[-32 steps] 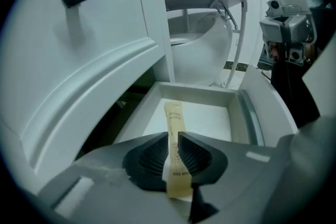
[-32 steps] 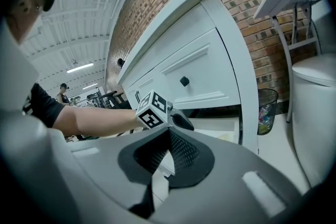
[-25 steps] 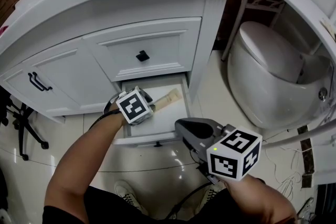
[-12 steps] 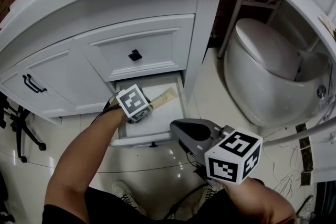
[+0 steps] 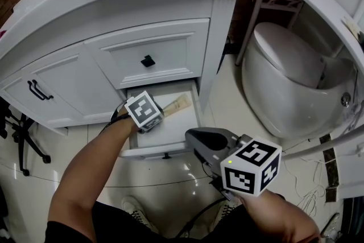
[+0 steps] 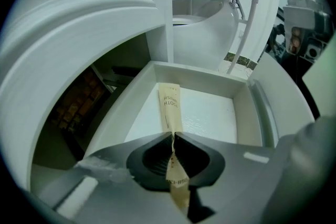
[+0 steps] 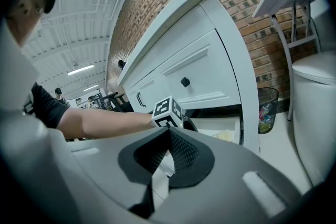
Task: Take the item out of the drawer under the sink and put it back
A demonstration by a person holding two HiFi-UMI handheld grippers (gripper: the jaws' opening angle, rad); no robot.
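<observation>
The bottom drawer (image 5: pixel 190 116) under the sink stands pulled out, white inside. A long tan paper packet (image 5: pixel 177 105) (image 6: pixel 170 105) lies lengthwise in it, its far end toward the drawer's back. My left gripper (image 5: pixel 156 116) (image 6: pixel 172 136) is inside the drawer, shut on the packet's near end; the paper runs between the jaws and out behind them. My right gripper (image 5: pixel 196 138) (image 7: pixel 168 132) hangs in front of the drawer over the floor, shut, with nothing between its jaws. The left gripper's marker cube (image 7: pixel 168 112) shows in the right gripper view.
A closed drawer with a black knob (image 5: pixel 148 60) sits above the open one; a cabinet door with a black handle (image 5: pixel 37 90) is to the left. A white toilet (image 5: pixel 290 82) stands to the right. A small bin (image 7: pixel 268 102) is beside the vanity. Glossy tiled floor (image 5: pixel 170 171) lies below.
The head view has shifted slightly. My left gripper stays in the drawer on the packet, and the right gripper has barely moved.
</observation>
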